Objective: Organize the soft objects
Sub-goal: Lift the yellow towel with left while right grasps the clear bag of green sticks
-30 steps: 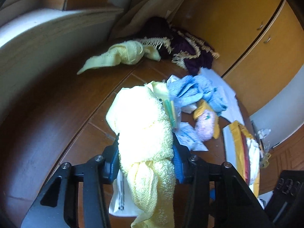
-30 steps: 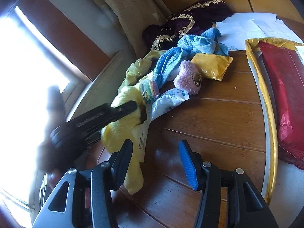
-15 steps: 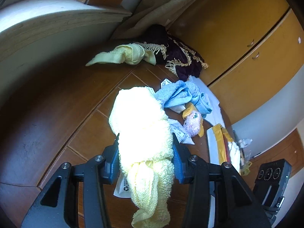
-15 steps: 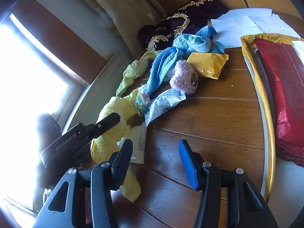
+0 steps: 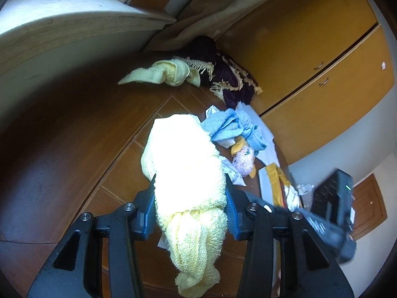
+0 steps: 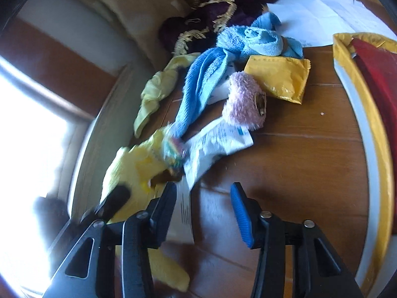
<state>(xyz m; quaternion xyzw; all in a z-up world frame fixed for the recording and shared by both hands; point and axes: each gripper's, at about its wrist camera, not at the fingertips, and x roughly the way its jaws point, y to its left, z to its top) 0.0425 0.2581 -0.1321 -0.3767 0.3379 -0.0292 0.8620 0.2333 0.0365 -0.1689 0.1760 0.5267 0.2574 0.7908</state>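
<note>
My left gripper [image 5: 189, 208] is shut on a pale yellow knitted towel [image 5: 188, 173], which hangs above the wooden table [image 5: 62, 149] with its tail drooping below the jaws. In the right wrist view the same yellow towel [image 6: 131, 171] shows at the left, blurred. My right gripper [image 6: 202, 209] stands open over the table with nothing between its fingers. Further back lie a blue towel [image 6: 206, 82], a pink fluffy toy [image 6: 244, 104], a second yellow cloth [image 5: 163, 73] and a dark purple fringed cloth [image 5: 223, 69].
White paper packets [image 6: 215, 146] and a yellow padded envelope [image 6: 280, 77] lie among the cloths. A red and gold bag [image 6: 372, 87] fills the right side. White papers [image 6: 315, 17] lie at the back. Wooden cabinets [image 5: 310, 49] and a window ledge [image 5: 62, 24] border the table.
My left gripper has lifted higher and pulled back with the yellow towel. The right gripper has shifted closer to the pile, staying open.
</note>
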